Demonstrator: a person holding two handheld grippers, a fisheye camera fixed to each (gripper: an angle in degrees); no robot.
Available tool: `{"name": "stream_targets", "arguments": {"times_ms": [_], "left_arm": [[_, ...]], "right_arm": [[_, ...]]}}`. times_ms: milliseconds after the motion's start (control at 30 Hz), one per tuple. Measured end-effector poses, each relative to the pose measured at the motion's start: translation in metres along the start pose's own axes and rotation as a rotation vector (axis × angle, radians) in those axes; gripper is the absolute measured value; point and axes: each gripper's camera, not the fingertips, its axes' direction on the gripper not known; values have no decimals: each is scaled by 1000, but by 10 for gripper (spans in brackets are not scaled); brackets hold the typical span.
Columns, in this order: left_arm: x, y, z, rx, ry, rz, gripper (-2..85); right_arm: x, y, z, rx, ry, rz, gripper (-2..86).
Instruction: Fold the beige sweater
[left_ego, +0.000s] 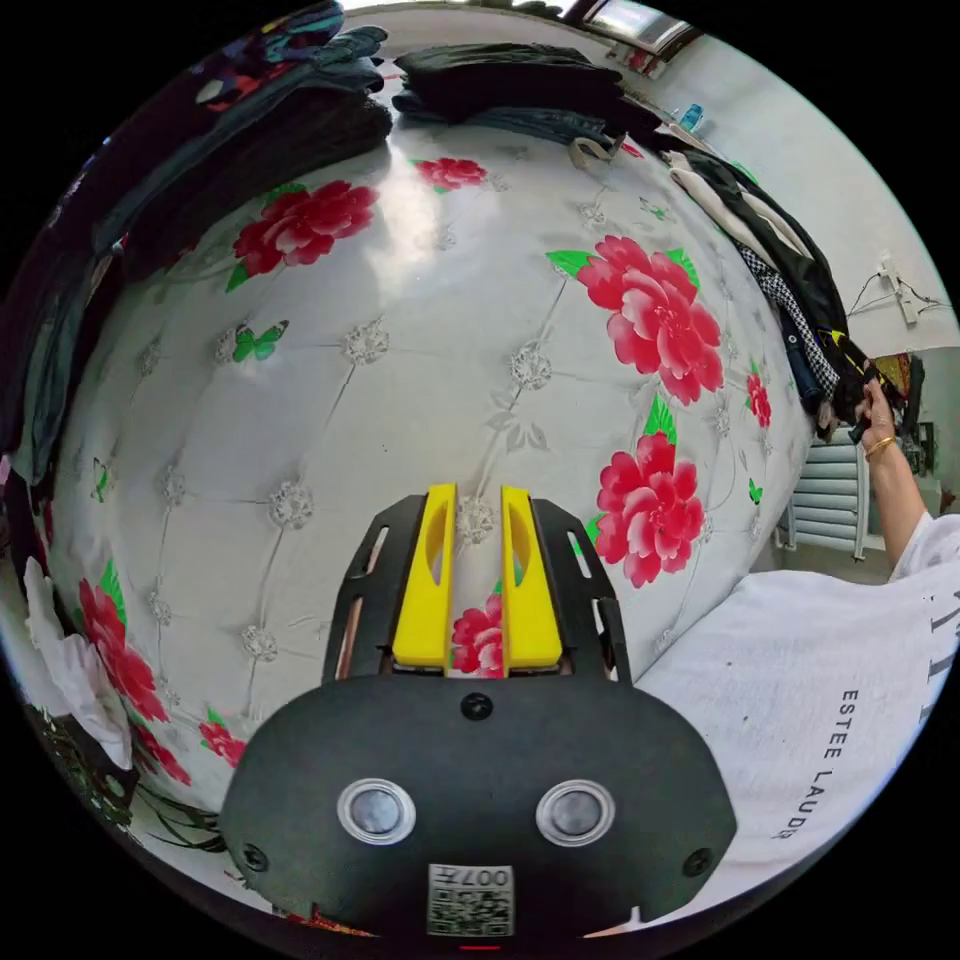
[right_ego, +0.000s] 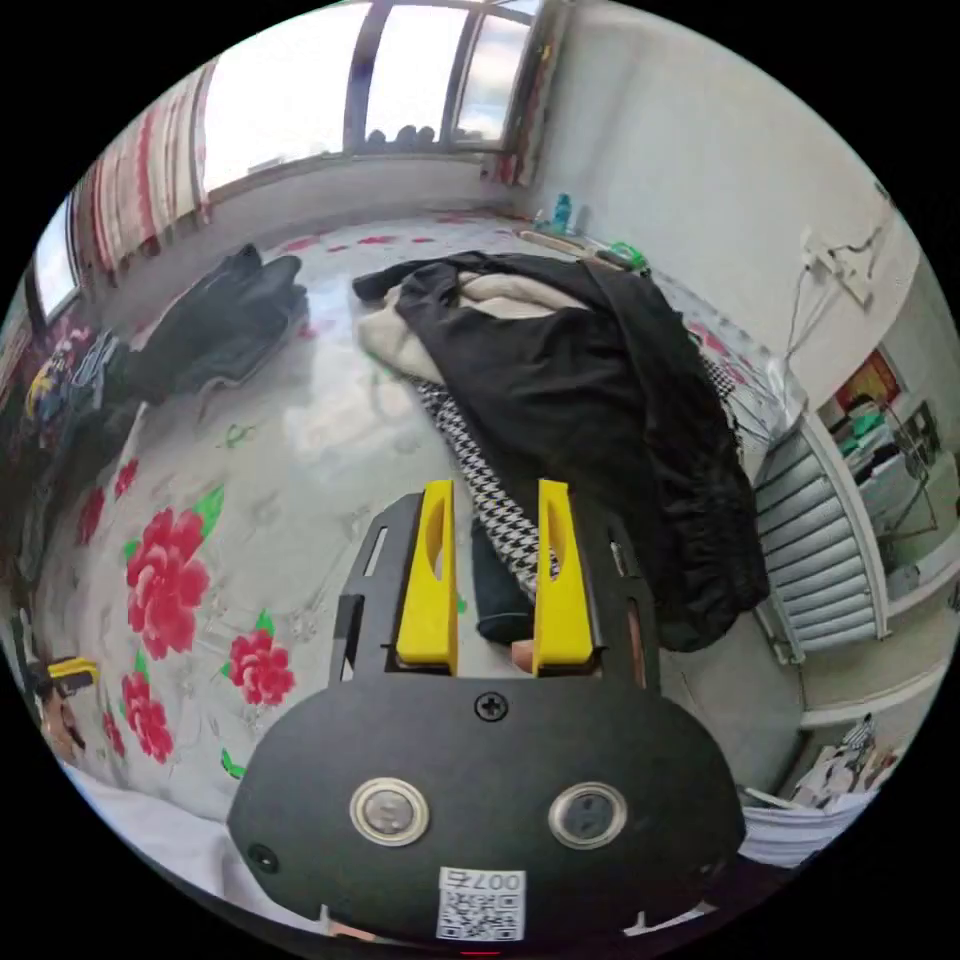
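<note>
In the left gripper view the left gripper (left_ego: 478, 520) hangs over the flowered bedspread (left_ego: 400, 400), its yellow jaws a little apart and holding nothing. In the right gripper view the right gripper (right_ego: 495, 560) has its jaws apart around a dark rolled edge and a houndstooth garment (right_ego: 480, 460), not visibly pressing either. Beyond lies a black garment (right_ego: 600, 400), with the beige sweater (right_ego: 500, 295) partly under it. Farther back stands the window (right_ego: 350, 80).
</note>
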Motion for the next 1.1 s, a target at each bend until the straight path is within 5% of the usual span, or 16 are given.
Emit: {"name": "stream_targets", "arguments": {"times_ms": [133, 333, 533, 733, 900, 1100], "left_arm": [[6, -1, 3, -3, -17, 16, 55], [6, 0, 3, 2, 26, -2, 48], [4, 7, -7, 34, 50, -30, 26], [-3, 11, -18, 57, 83, -73, 21], [-14, 24, -31, 64, 65, -90, 23], [-40, 37, -35, 44, 61, -144, 25]], "right_arm": [[101, -9, -16, 61, 176, 355, 115], [152, -14, 26, -125, -72, 529, 37], [14, -75, -37, 231, -555, 7, 14], [-151, -73, -34, 65, -922, -427, 42], [-114, -64, -4, 44, -776, -309, 74], [109, -68, 16, 94, -122, 193, 97]]}}
